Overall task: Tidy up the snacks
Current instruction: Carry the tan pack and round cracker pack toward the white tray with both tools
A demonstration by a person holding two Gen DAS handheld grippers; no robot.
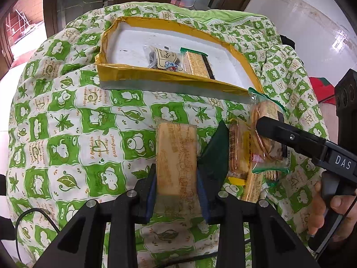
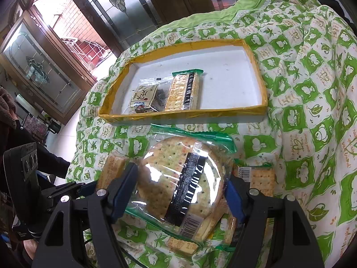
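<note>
My left gripper (image 1: 176, 178) is shut on a tan biscuit pack (image 1: 176, 156), held above the green patterned cloth (image 1: 89, 134). My right gripper (image 2: 180, 189) is shut on a clear round cracker pack (image 2: 178, 178) with a black stripe; it also shows in the left wrist view (image 1: 265, 138). A yellow-rimmed white tray (image 1: 169, 78) lies beyond, also in the right wrist view (image 2: 185, 114). It holds a small snack bag (image 2: 142, 98) and a cracker pack (image 2: 183, 91).
More snack packs lie on the cloth: a yellow biscuit pack (image 1: 238, 151), a dark green pack (image 1: 214, 154), and a square cracker pack (image 2: 261, 178). The cloth drops off at the left edge. Glass doors (image 2: 111, 11) stand behind.
</note>
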